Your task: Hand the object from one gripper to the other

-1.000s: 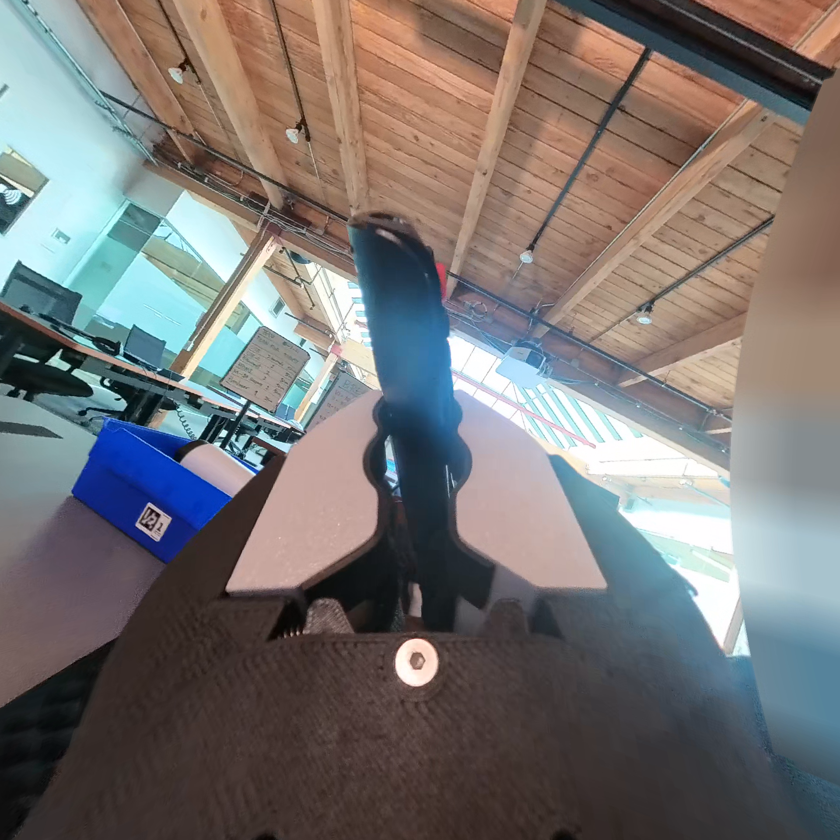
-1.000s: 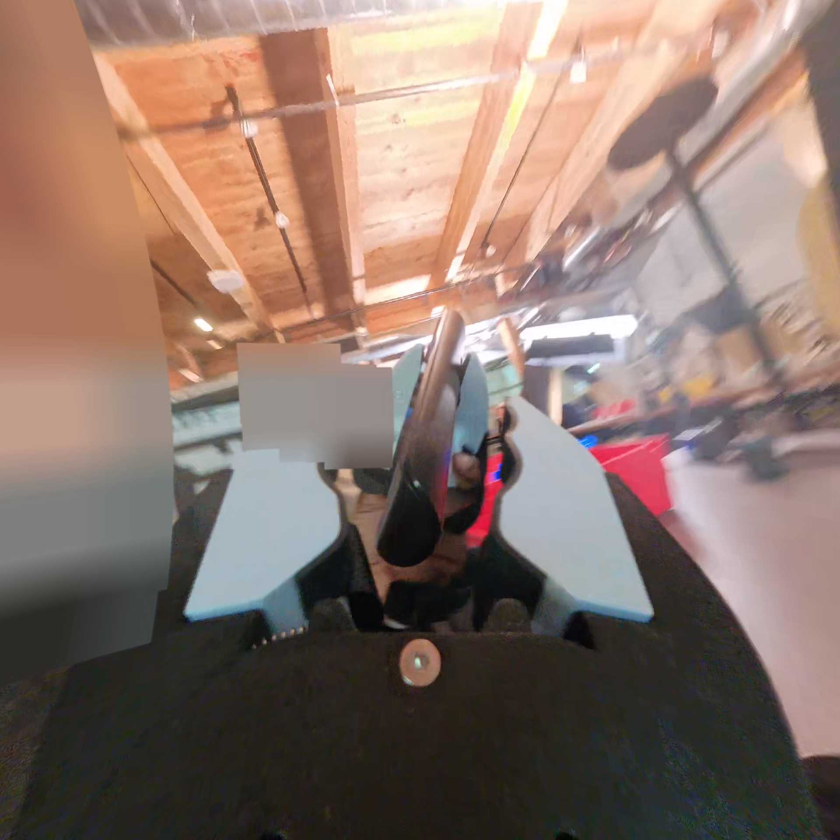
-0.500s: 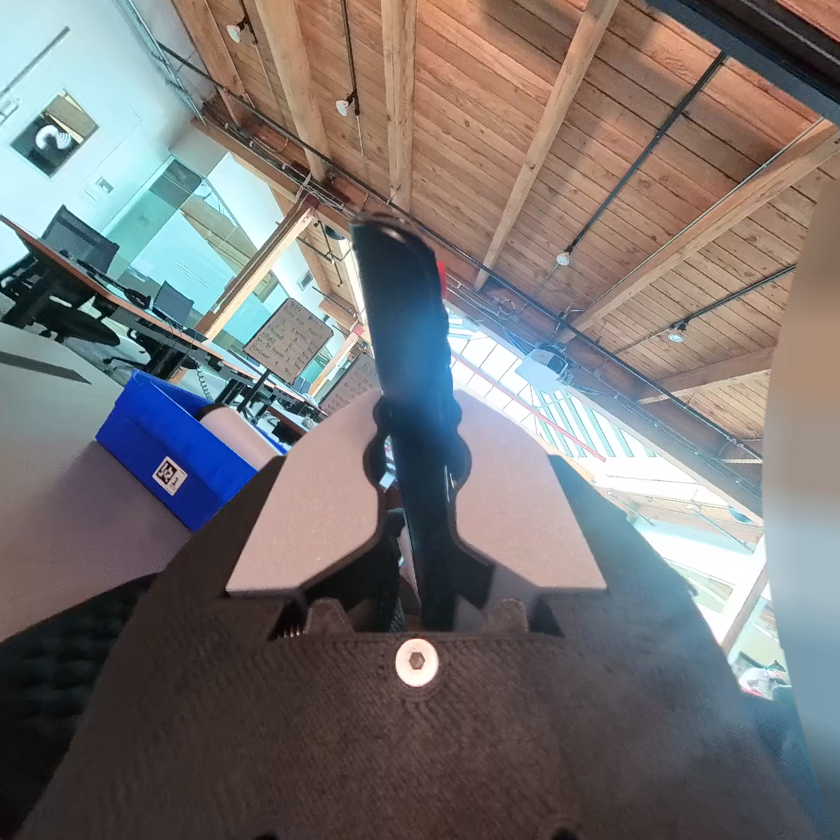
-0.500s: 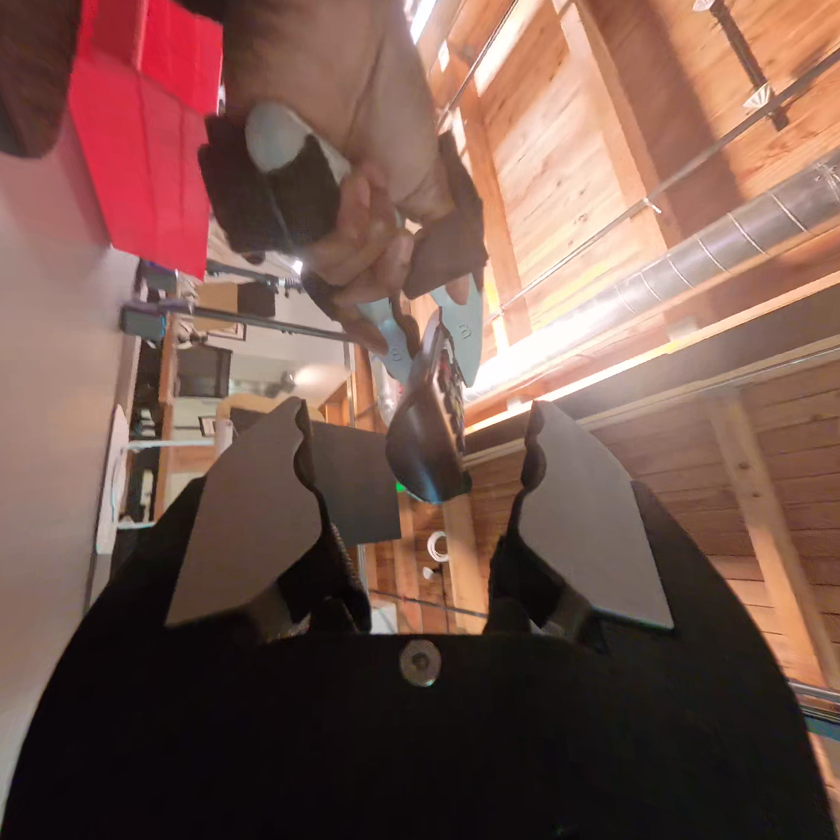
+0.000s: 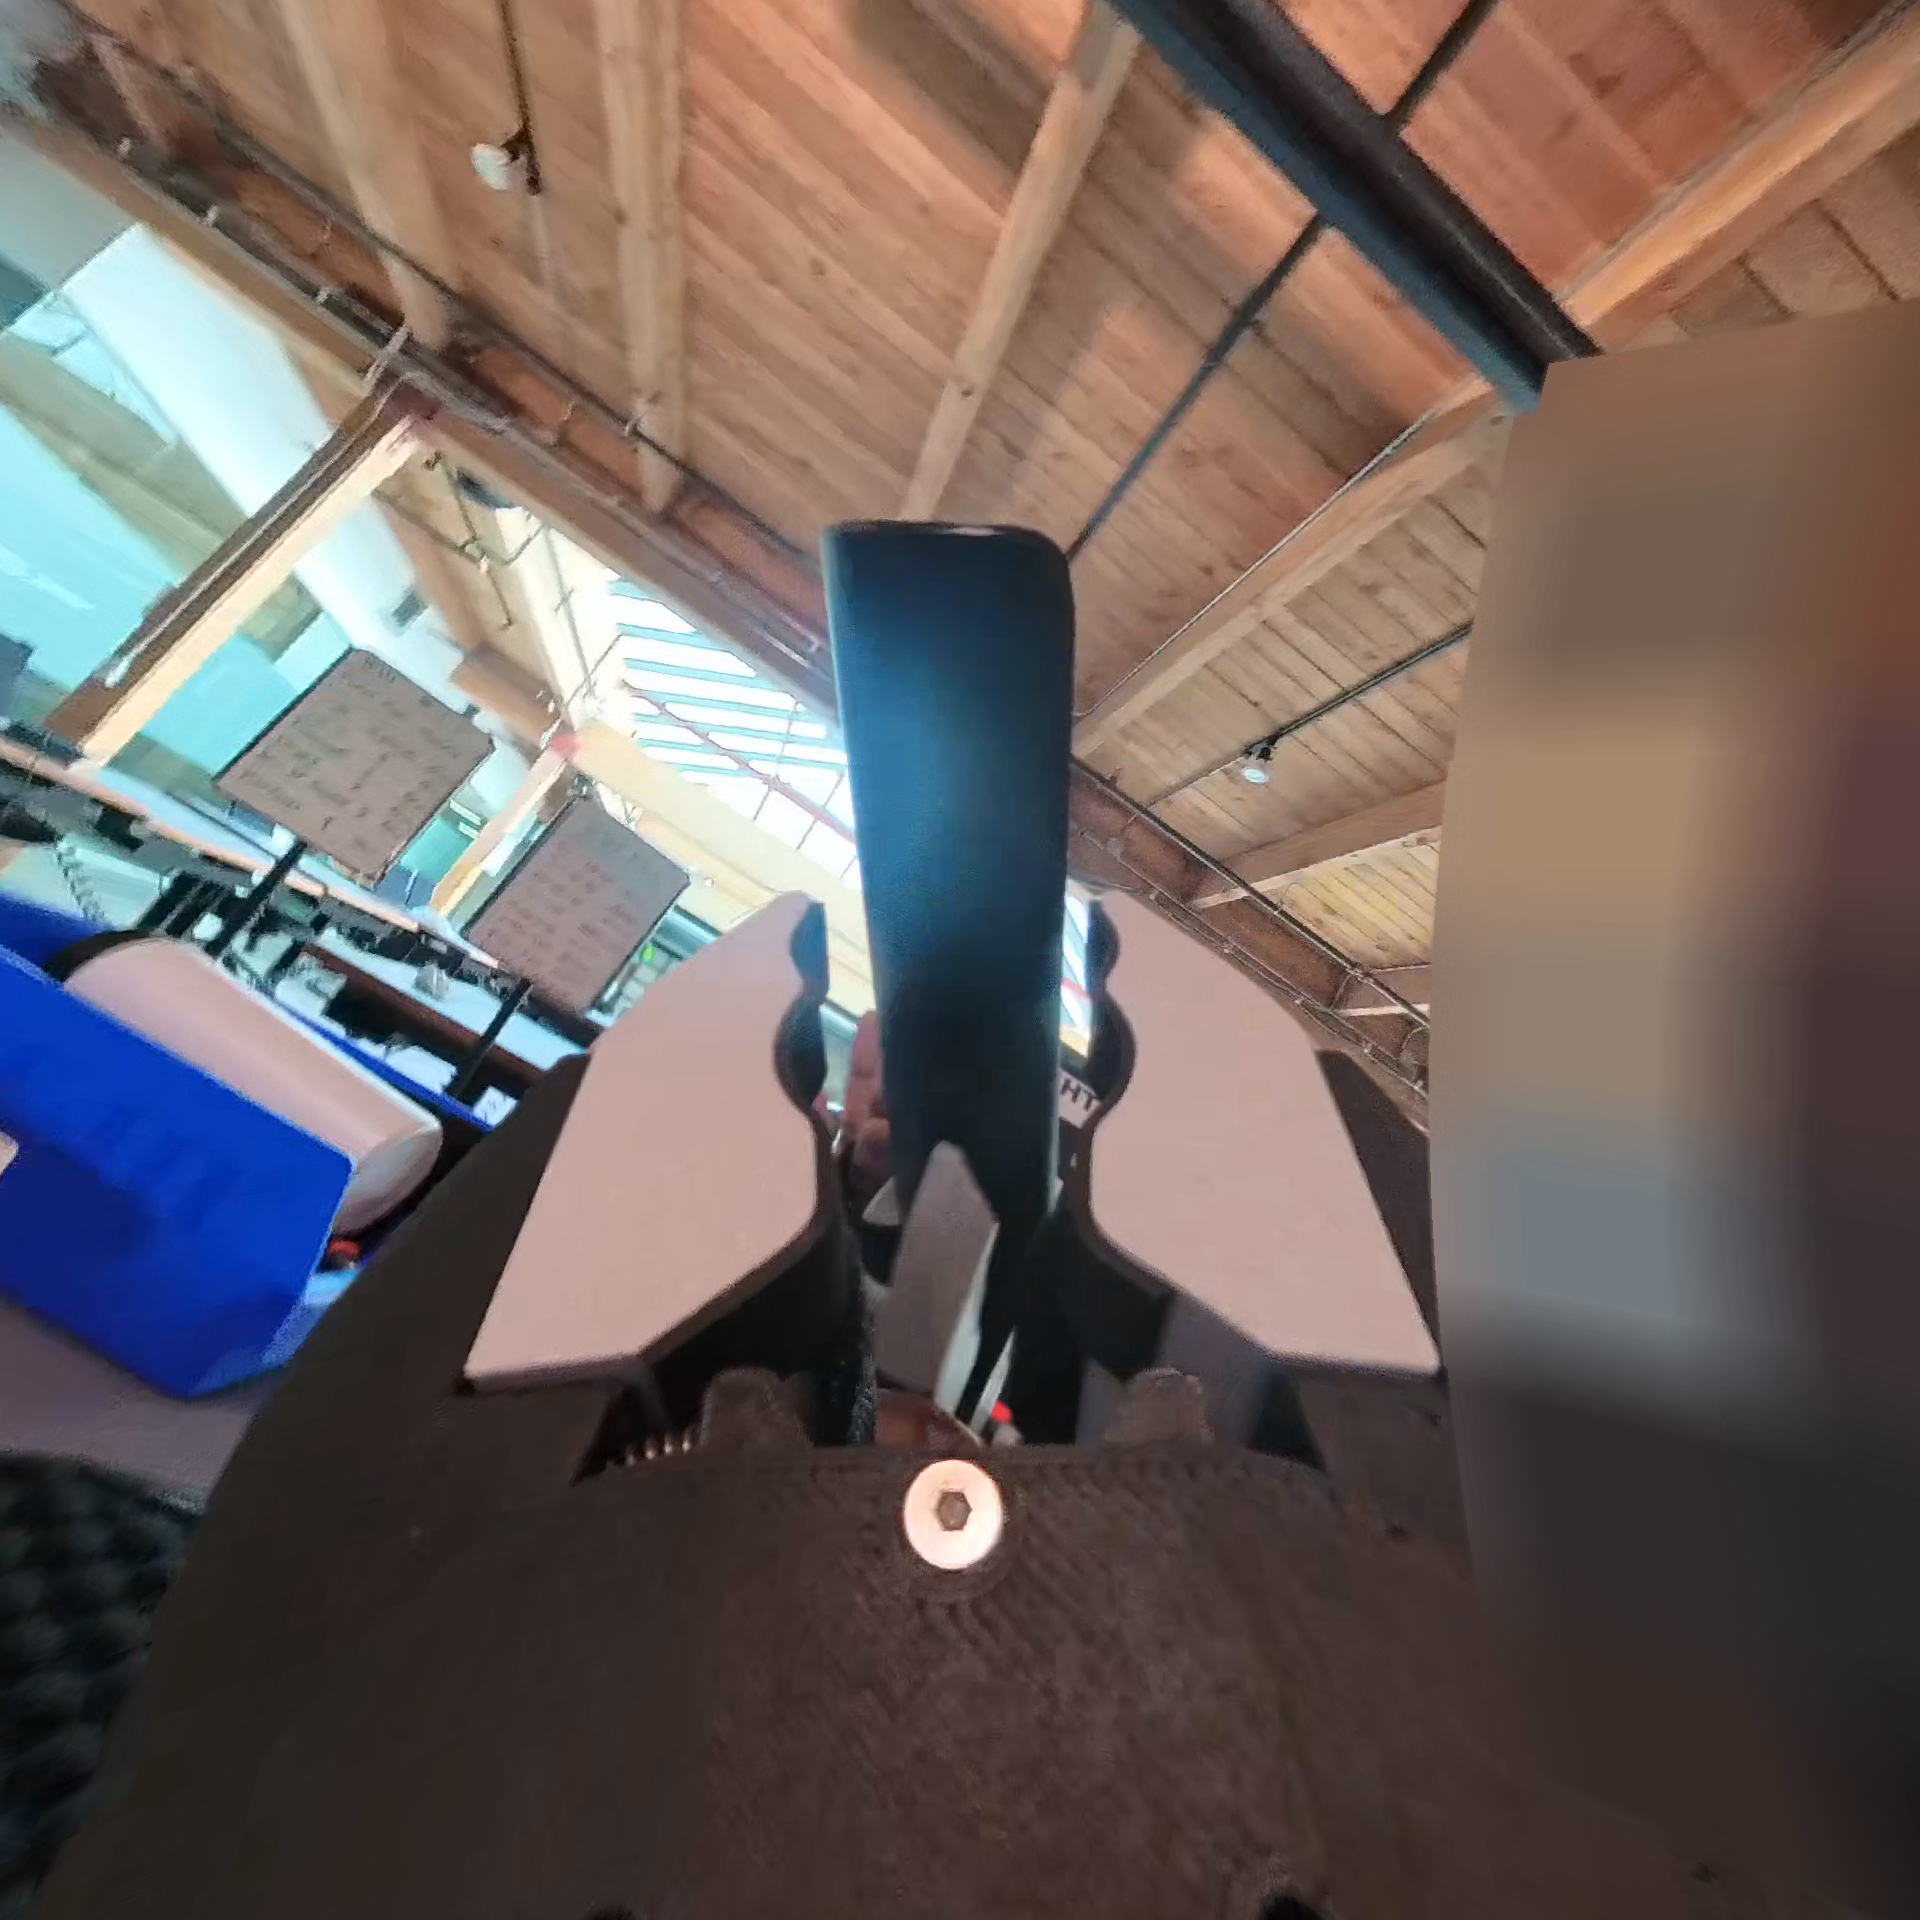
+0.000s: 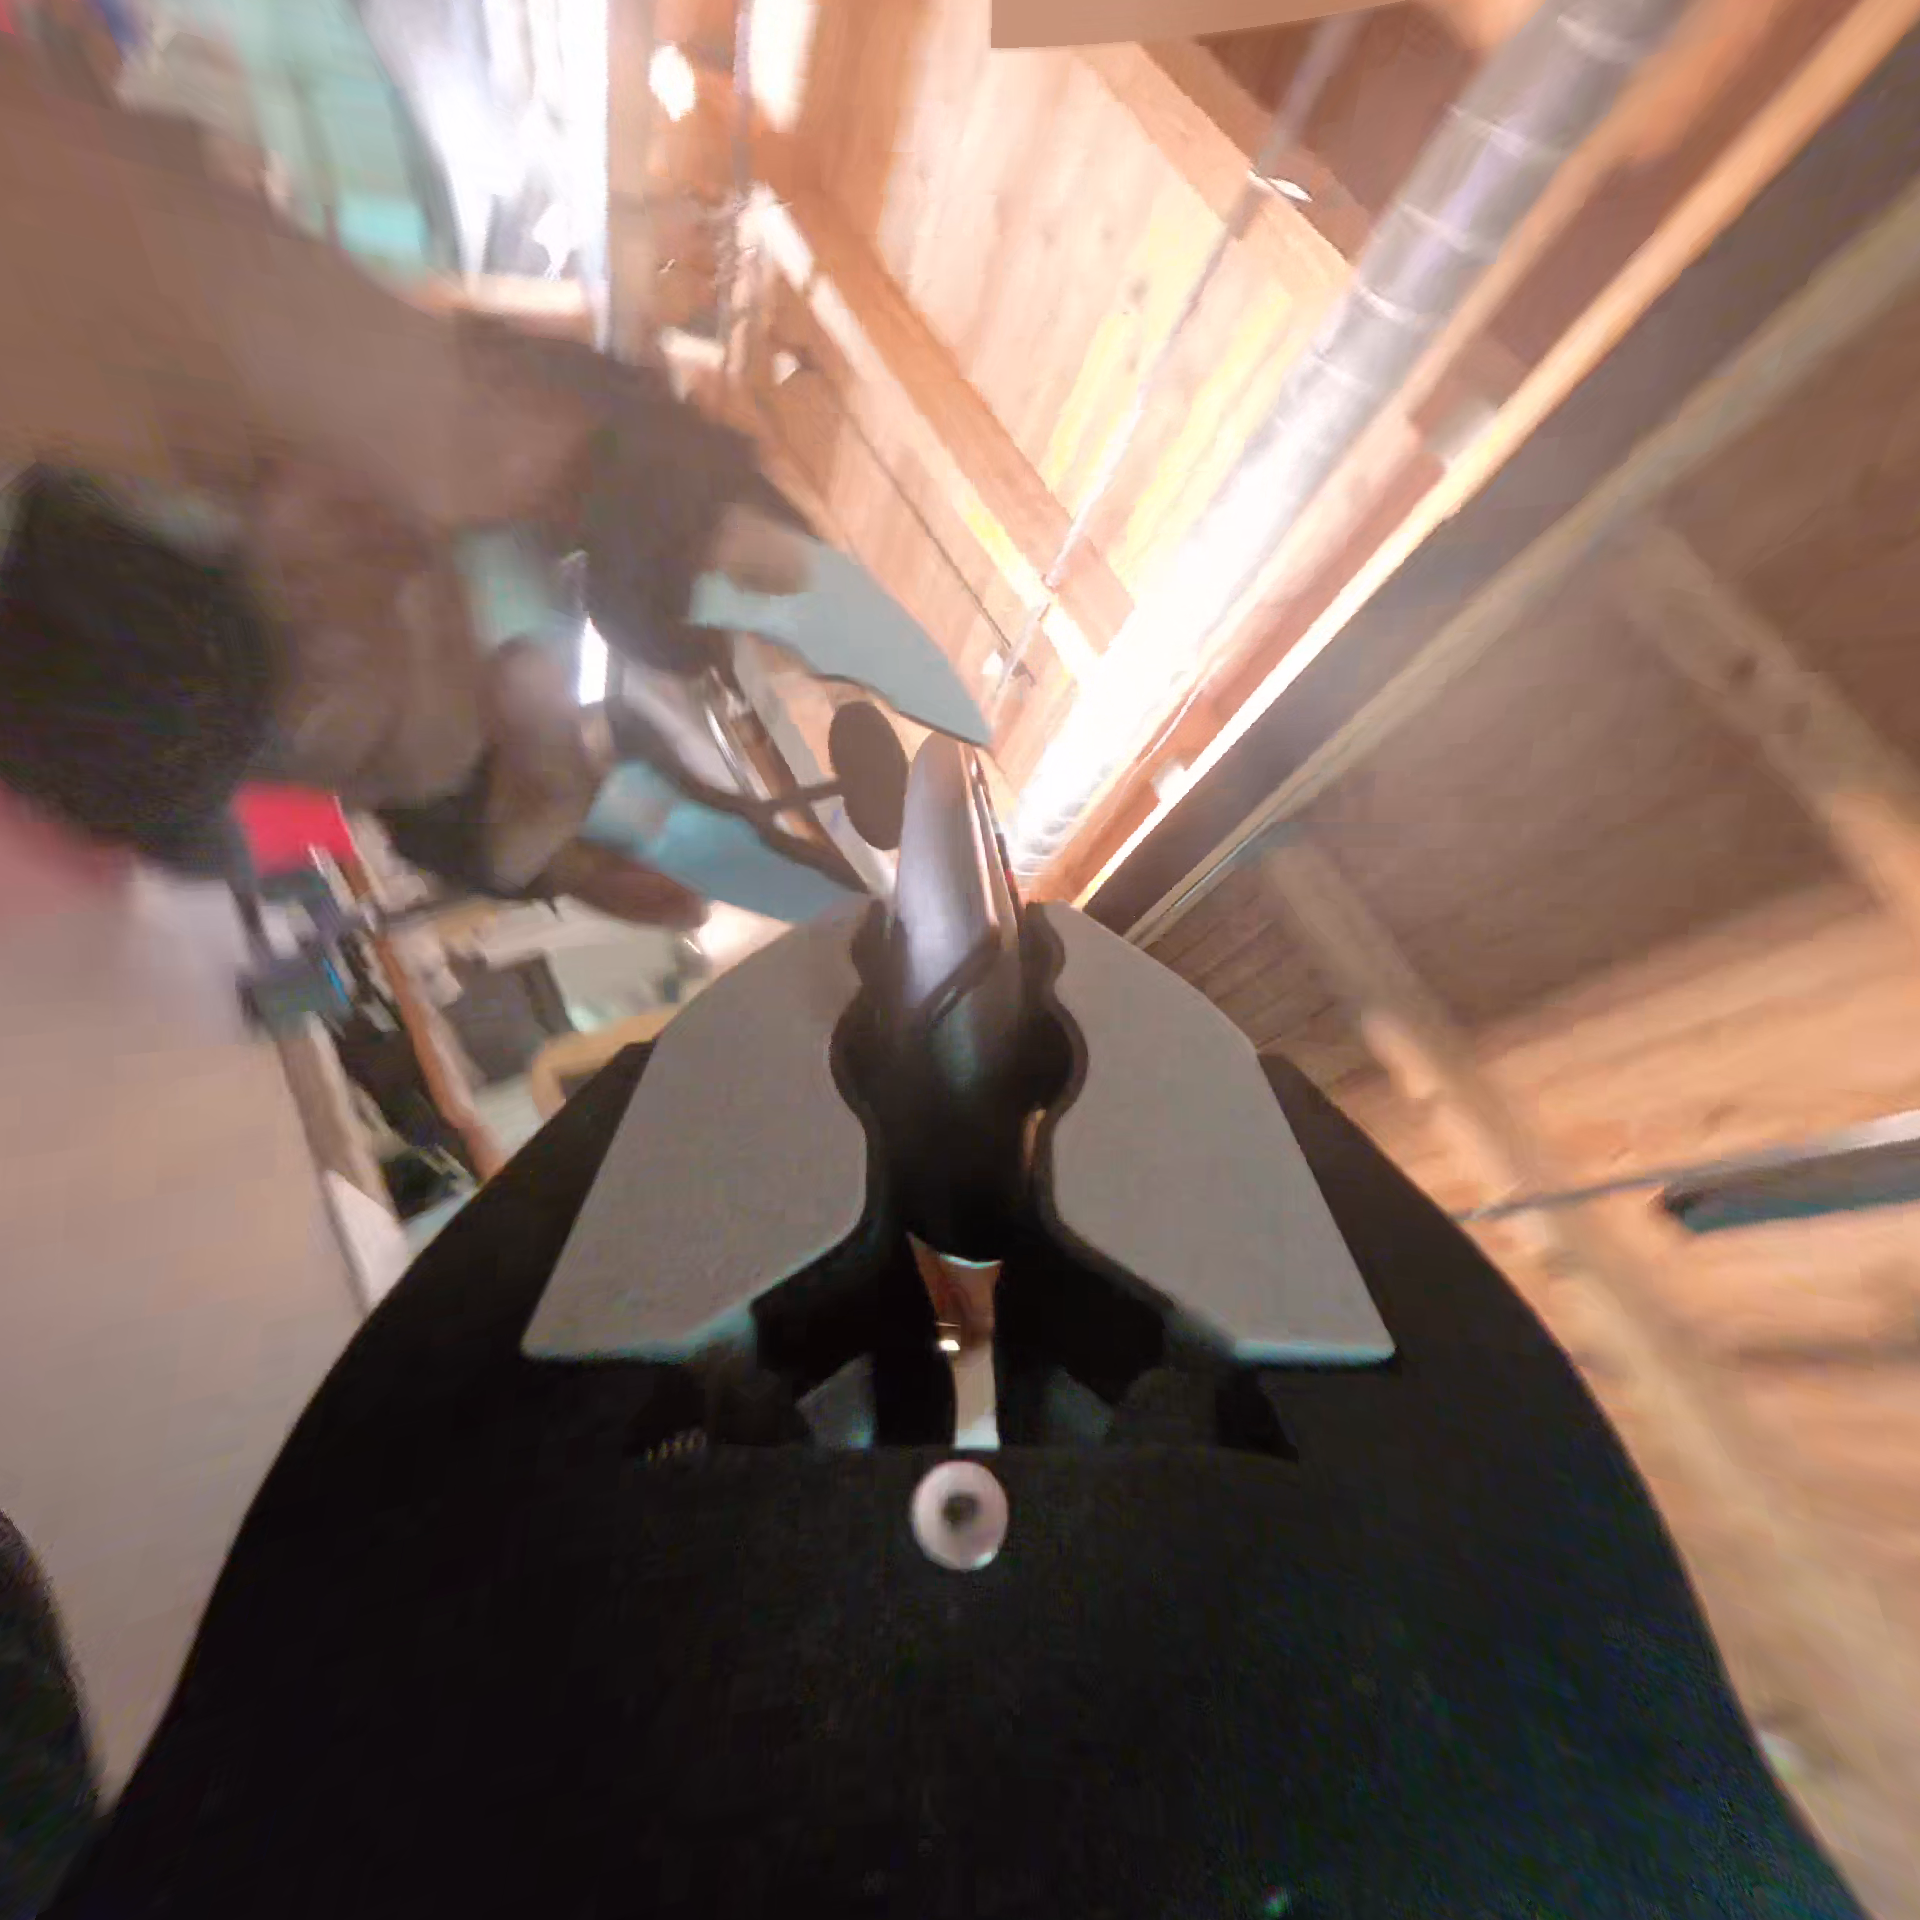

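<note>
A long black remote control [image 5: 956,779] stands upright between the fingers of my left gripper [image 5: 956,935]. The left fingers are spread, with gaps on both sides of the remote. My right gripper [image 6: 956,935] is shut on the remote [image 6: 935,883], which points away from it. A grey finger [image 5: 930,1257] of the right gripper shows low between the left fingers. In the blurred right wrist view, the left gripper's light blue fingers [image 6: 831,644] stand apart around the remote's far end, held by a hand [image 6: 520,748].
A blue bin [image 5: 156,1226] with a pale roll [image 5: 260,1049] in it sits on the grey table [image 5: 83,1413] at the left. Boards on stands [image 5: 353,758] are behind it. A red bin [image 6: 286,821] shows at the left. Wooden ceiling overhead. Tip to tip, the grippers are about 5 centimeters apart.
My left gripper has opened around the remote. My right gripper, open half a second ago, has moved onto the remote's end and shut on it.
</note>
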Available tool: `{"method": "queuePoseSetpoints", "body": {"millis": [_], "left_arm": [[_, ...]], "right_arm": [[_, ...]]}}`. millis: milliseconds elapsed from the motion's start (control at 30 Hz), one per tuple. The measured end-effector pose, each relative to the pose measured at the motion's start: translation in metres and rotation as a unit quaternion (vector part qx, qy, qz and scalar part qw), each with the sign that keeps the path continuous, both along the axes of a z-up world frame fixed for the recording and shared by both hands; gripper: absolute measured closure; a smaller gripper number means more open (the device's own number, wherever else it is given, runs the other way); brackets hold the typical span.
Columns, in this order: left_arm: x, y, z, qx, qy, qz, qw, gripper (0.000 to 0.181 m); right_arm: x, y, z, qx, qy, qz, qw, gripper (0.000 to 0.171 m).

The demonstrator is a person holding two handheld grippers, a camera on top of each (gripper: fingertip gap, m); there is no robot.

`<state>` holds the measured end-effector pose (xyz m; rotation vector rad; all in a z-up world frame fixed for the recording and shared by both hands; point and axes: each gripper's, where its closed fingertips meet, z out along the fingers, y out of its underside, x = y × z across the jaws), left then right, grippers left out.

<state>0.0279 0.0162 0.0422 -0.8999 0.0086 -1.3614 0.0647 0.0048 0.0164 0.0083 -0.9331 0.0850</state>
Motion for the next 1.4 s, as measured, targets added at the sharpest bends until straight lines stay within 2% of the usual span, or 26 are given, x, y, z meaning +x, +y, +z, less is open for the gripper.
{"method": "queuePoseSetpoints", "body": {"millis": [67,133,167,200,267,333,367,433,500,533,633,667,733,800,900,967,1000,1033,1100,1167,1200,1233,1267,1300,1367,1400], "left_arm": [[-0.002,-0.005,0.005,0.027,0.007,0.021,0.999,0.130],[-0.003,-0.007,0.007,0.044,0.023,0.046,0.998,0.125],[-0.003,-0.007,0.007,0.049,0.034,0.060,0.996,0.123],[-0.003,-0.007,0.007,0.054,0.043,0.074,0.995,0.120],[-0.003,-0.006,0.007,0.063,0.059,0.099,0.991,0.117],[0.000,-0.005,0.005,0.068,0.076,0.115,0.988,0.114],[0.002,-0.004,0.004,0.068,0.086,0.120,0.987,0.114],[0.005,-0.001,0.001,0.066,0.102,0.131,0.984,0.113],[0.004,0.000,-0.001,0.066,0.104,0.140,0.983,0.113],[0.002,0.000,0.000,0.065,0.100,0.142,0.983,0.113],[-0.004,0.002,-0.001,0.053,0.088,0.143,0.984,0.116],[-0.006,0.002,-0.001,0.050,0.084,0.143,0.985,0.122],[-0.008,0.001,-0.002,0.049,0.084,0.138,0.986,0.156],[-0.011,0.005,-0.004,0.033,0.088,0.142,0.985,0.158],[-0.014,0.006,-0.004,0.017,0.068,0.124,0.990,0.159],[-0.019,0.005,-0.003,0.008,0.048,0.114,0.992,0.159],[-0.021,0.006,-0.003,0.003,0.040,0.110,0.993,0.160],[-0.024,0.006,-0.002,-0.002,0.034,0.107,0.994,0.159],[-0.027,0.006,-0.002,-0.010,0.031,0.104,0.994,0.159],[-0.029,0.009,-0.003,-0.022,0.032,0.106,0.994,0.160],[-0.030,0.009,-0.003,-0.024,0.030,0.105,0.994,0.160],[-0.032,0.009,-0.003,-0.027,0.026,0.103,0.994,0.159],[-0.033,0.010,-0.004,-0.032,0.021,0.101,0.994,0.159],[-0.033,0.011,-0.004,-0.037,0.018,0.099,0.994,0.160],[-0.032,0.012,-0.006,-0.045,0.014,0.093,0.995,0.160],[-0.031,0.013,-0.007,-0.050,0.012,0.090,0.995,0.160]], "right_arm": [[0.014,0.004,0.017,-0.127,0.019,0.108,0.986,0.146],[0.025,0.010,0.030,-0.269,0.026,0.251,0.929,0.146],[0.030,0.014,0.035,-0.339,0.025,0.328,0.881,0.146],[0.034,0.020,0.039,-0.408,0.026,0.404,0.818,0.146],[0.036,0.032,0.040,-0.525,0.017,0.537,0.660,0.146],[0.028,0.043,0.033,-0.605,0.003,0.612,0.509,0.146],[0.022,0.046,0.028,-0.629,-0.003,0.634,0.450,0.147],[0.010,0.045,0.016,-0.661,-0.015,0.650,0.375,0.147],[-0.001,0.037,0.006,-0.682,-0.038,0.651,0.331,0.147],[-0.006,0.032,0.002,-0.689,-0.050,0.649,0.321,0.147],[-0.016,0.022,-0.007,-0.698,-0.068,0.637,0.320,0.147],[-0.018,0.020,-0.009,-0.701,-0.071,0.634,0.319,0.147],[-0.021,0.018,-0.013,-0.707,-0.077,0.629,0.316,0.147],[-0.023,0.020,-0.014,-0.708,-0.071,0.618,0.334,0.147],[-0.021,0.019,-0.011,-0.695,-0.077,0.605,0.380,0.142],[-0.015,0.021,-0.002,-0.668,-0.061,0.596,0.442,0.115],[-0.012,0.023,0.002,-0.646,-0.050,0.581,0.493,0.101],[-0.009,0.023,0.007,-0.614,-0.043,0.558,0.556,0.087],[-0.003,0.016,0.012,-0.504,-0.050,0.485,0.713,0.067],[-0.002,0.004,0.007,-0.348,-0.076,0.369,0.859,0.056],[-0.003,-0.002,0.002,-0.261,-0.090,0.306,0.911,0.054],[-0.003,-0.005,-0.004,-0.173,-0.099,0.240,0.950,0.054],[-0.003,-0.007,-0.011,-0.082,-0.101,0.170,0.977,0.057],[-0.004,-0.007,-0.018,0.008,-0.101,0.099,0.990,0.061],[-0.011,-0.002,-0.032,0.139,-0.105,-0.016,0.985,0.068],[-0.014,0.002,-0.036,0.170,-0.104,-0.049,0.979,0.070]]}}
